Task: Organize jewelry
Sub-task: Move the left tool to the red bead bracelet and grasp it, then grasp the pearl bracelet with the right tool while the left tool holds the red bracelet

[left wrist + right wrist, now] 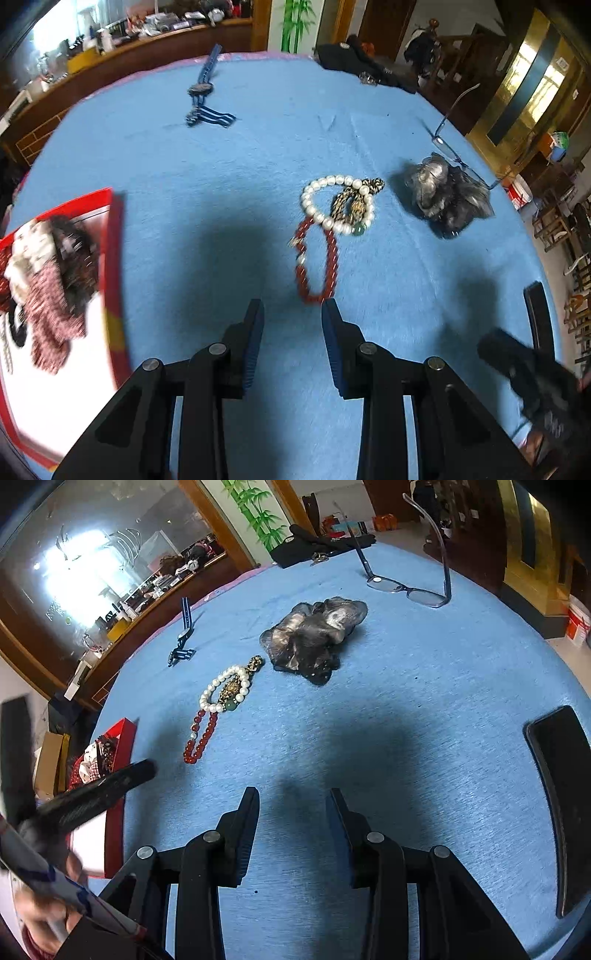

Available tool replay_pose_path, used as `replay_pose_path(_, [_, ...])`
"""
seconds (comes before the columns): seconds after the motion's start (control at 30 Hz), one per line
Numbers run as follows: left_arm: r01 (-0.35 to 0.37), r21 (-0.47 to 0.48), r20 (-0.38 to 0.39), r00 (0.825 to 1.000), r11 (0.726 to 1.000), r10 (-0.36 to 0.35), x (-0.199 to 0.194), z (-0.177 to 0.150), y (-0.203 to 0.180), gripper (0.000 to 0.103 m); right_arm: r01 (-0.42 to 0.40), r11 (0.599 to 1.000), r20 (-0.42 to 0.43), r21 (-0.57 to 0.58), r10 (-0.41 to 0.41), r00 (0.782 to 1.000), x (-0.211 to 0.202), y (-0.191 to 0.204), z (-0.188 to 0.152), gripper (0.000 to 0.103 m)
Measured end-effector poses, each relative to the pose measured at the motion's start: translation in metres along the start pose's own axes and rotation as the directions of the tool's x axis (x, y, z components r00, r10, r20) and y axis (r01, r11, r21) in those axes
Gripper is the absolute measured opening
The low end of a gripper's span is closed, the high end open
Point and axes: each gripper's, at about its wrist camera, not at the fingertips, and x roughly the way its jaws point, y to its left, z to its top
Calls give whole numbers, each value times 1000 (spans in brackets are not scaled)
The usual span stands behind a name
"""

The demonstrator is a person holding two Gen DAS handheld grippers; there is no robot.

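Observation:
A red bead bracelet [317, 264] lies on the blue cloth just ahead of my open, empty left gripper [293, 314]. A pearl bracelet [334, 205] overlaps its far end, with a gold-and-black woven piece [354, 203] and a green bead inside it. The same pile shows in the right wrist view: red bracelet [200, 738], pearls [225, 688]. A red box [112, 280] at left holds scrunchies and hair pieces [51, 266]. My right gripper [293, 797] is open and empty over bare cloth, right of the pile.
A blue striped watch [202, 90] lies far back. A grey-black hair piece [314, 638] and glasses [410, 587] sit at the right. A black phone [559, 797] lies at the right edge. Black clothing [314, 544] is at the far edge.

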Motion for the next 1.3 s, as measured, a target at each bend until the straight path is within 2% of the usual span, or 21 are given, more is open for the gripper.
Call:
replay_pose_path(0.27, [-31,-16,-66,997,999,30,41,32,-7,30,-11,1000,3,24,11,1000,-6,-16,3,40])
replay_pose_path(0.37, [-45,-9,-55,997,999,45,48,34,-10,20,-9,999,4,34,8,1000,-7,-20,6,40])
replay_pose_path(0.43, [-61,4,-42,997,998,62,48,32,-10,6,-7,999,3,32,7,1000,-7,-19,8,40])
replay_pose_path(0.53, [-54,8,-18,998,999,54,43,21,-4,6,0,1000,2,24,0,1000,-6,-13,14,40])
replay_pose_path(0.7, [-52,-22,29,998,998,52,20,-15,11,6,7,1000,-13,-12,-7,1000,4,12,34,40])
replay_pose_path(0.8, [-62,-9,68,996,998,63,12,-34,17,6,22,999,-27,-44,-24,999,20,33,51,34])
replay_pose_path(0.9, [-37,-15,84,996,999,38,10,-36,23,6,21,999,-51,-49,-24,998,44,51,69,33])
replay_pose_path(1.03, [9,-21,96,995,1000,-7,11,-35,31,6,67,997,-74,-39,-70,995,81,62,86,32])
replay_pose_path(1.17, [4,0,101,995,1000,-4,12,-35,30,7,102,994,-92,-31,-104,990,103,64,95,31])
replay_pose_path(1.3, [36,-22,94,995,999,-34,12,-34,35,7,120,992,-103,-38,-123,987,117,70,99,27])
